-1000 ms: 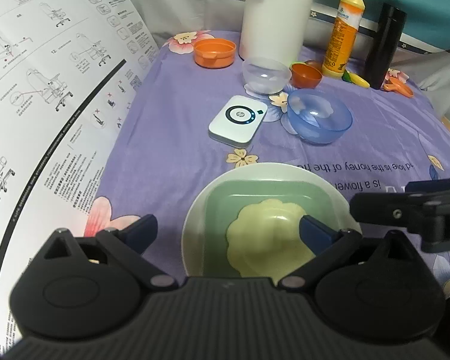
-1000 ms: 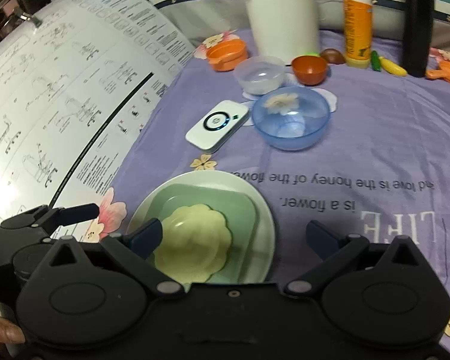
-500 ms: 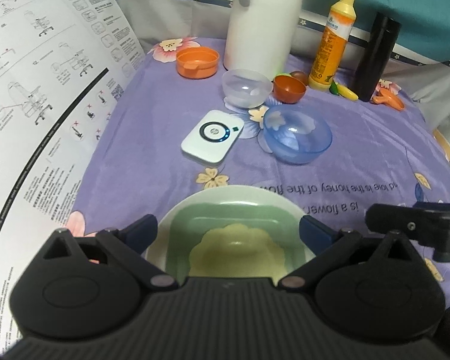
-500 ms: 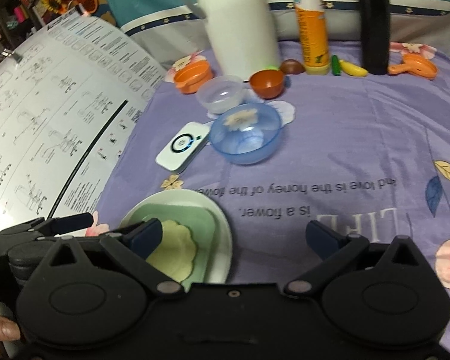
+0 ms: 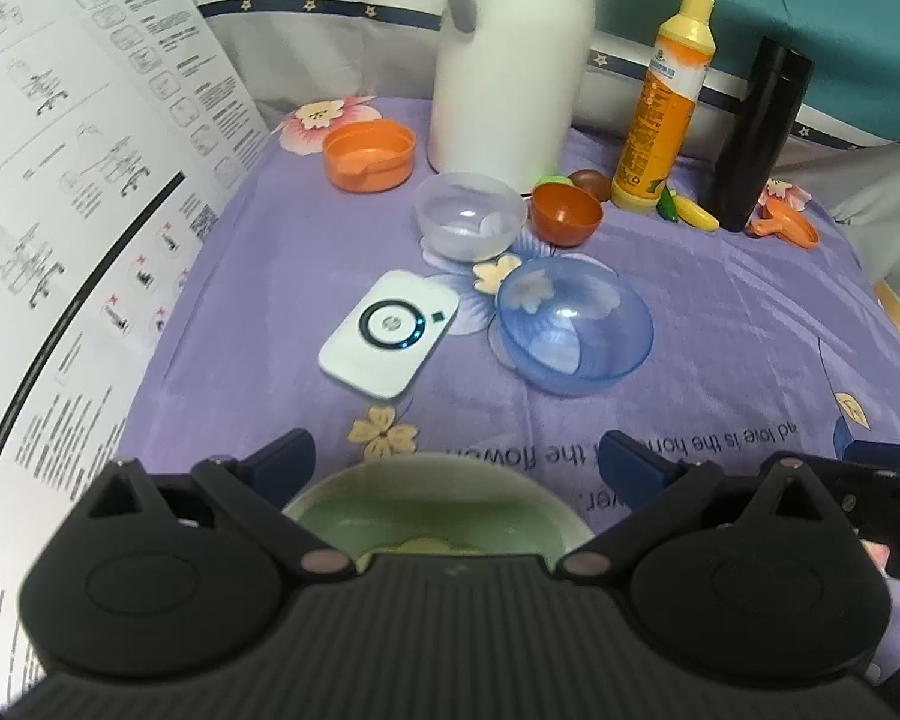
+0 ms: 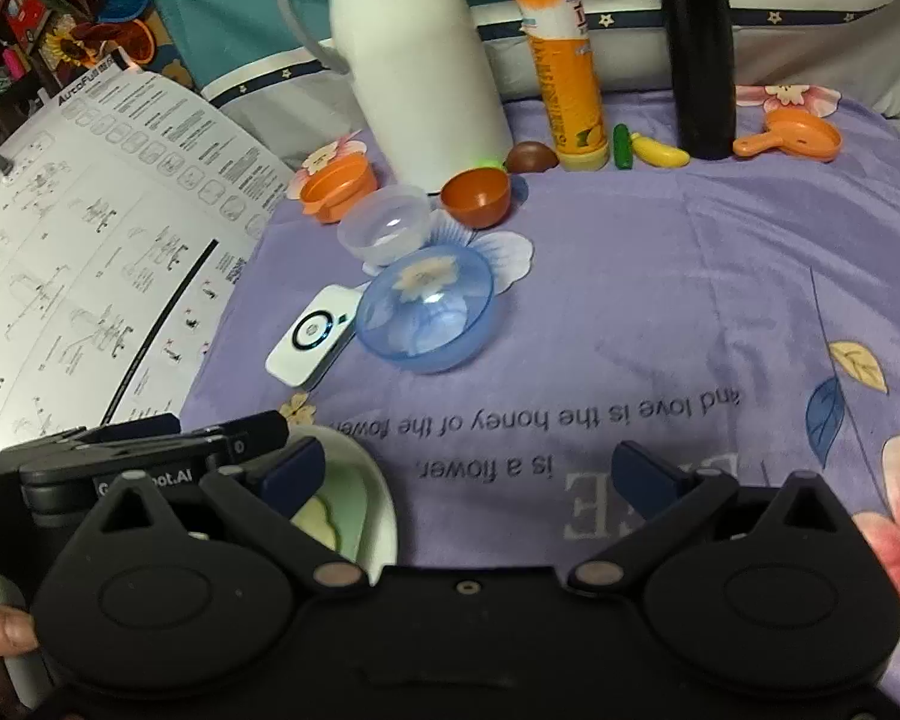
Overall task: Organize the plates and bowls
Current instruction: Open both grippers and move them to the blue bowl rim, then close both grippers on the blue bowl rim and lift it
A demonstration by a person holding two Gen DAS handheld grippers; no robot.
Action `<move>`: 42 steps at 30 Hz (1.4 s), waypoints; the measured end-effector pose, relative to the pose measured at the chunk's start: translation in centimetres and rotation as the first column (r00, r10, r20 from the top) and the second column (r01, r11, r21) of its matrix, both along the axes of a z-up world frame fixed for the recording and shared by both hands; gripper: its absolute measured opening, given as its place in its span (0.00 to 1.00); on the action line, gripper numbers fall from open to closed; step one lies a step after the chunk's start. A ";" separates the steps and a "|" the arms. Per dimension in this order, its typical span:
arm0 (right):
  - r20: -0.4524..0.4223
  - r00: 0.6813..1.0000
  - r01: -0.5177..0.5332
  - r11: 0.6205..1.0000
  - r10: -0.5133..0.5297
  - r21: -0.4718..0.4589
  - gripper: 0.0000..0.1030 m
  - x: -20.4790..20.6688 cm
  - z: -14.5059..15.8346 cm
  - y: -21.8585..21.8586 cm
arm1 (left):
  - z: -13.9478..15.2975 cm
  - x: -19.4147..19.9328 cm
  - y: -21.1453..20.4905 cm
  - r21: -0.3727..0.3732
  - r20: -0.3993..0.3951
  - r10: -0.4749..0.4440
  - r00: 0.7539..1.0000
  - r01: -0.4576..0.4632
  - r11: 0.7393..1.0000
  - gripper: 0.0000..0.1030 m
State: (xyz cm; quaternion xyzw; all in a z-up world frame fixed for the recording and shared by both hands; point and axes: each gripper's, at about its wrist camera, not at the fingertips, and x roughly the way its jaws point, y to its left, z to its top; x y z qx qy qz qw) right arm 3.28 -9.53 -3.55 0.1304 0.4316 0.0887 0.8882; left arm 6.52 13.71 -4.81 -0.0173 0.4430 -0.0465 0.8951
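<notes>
A stack of plates sits on the purple cloth at the near edge: a white round plate under a green square plate, with a pale yellow scalloped dish on top. My left gripper is open and empty just above it. My right gripper is open and empty to the right of the stack. Further back are a blue bowl, a clear bowl, a brown-orange bowl and an orange dish.
A white device lies left of the blue bowl. A white jug, yellow bottle and black flask stand at the back. A large printed sheet rises on the left. Small toy foods and an orange pan lie back right.
Both grippers have pulled back toward me and risen, so the plate stack has slid to the bottom of both views. Both stay open. No object has moved.
</notes>
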 end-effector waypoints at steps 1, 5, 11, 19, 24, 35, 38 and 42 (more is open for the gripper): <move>-0.002 1.000 0.004 1.000 -0.004 0.001 1.00 0.4 0.0 -0.1 | 0.0 0.3 -0.2 0.004 0.002 -0.003 1.000 0.003 1.000 1.00; -0.011 1.000 0.017 1.000 -0.016 0.012 1.00 2.2 -0.1 -0.4 | -0.2 1.7 -1.0 0.018 0.005 -0.007 1.000 0.007 1.000 1.00; -0.021 0.999 0.024 1.000 -0.024 0.010 1.00 5.2 -0.4 -0.7 | -0.9 4.1 -1.4 0.017 0.000 0.001 1.000 -0.001 1.000 1.00; -0.080 0.996 0.050 0.999 -0.049 0.019 1.00 10.3 -2.0 -0.8 | -2.2 7.4 -2.1 0.012 -0.015 0.014 1.000 -0.014 1.000 1.00; -0.095 0.994 0.059 0.998 -0.058 0.014 0.94 12.9 -3.2 -0.8 | -3.2 9.2 -2.6 0.005 -0.027 0.019 0.999 -0.019 1.000 0.99; -0.119 0.992 0.038 0.999 -0.034 0.035 0.53 15.6 -5.2 0.4 | -5.0 10.6 -4.0 -0.009 -0.053 -0.007 0.999 0.006 1.000 0.69; -0.126 0.992 0.032 0.999 -0.027 0.042 0.40 16.0 -5.6 0.7 | -5.4 10.9 -4.3 -0.013 -0.066 -0.015 0.998 0.014 1.000 0.57; -0.126 0.992 0.024 0.999 -0.018 0.045 0.27 16.1 -5.8 1.0 | -5.8 11.1 -4.6 -0.018 -0.079 -0.026 0.997 0.024 1.000 0.44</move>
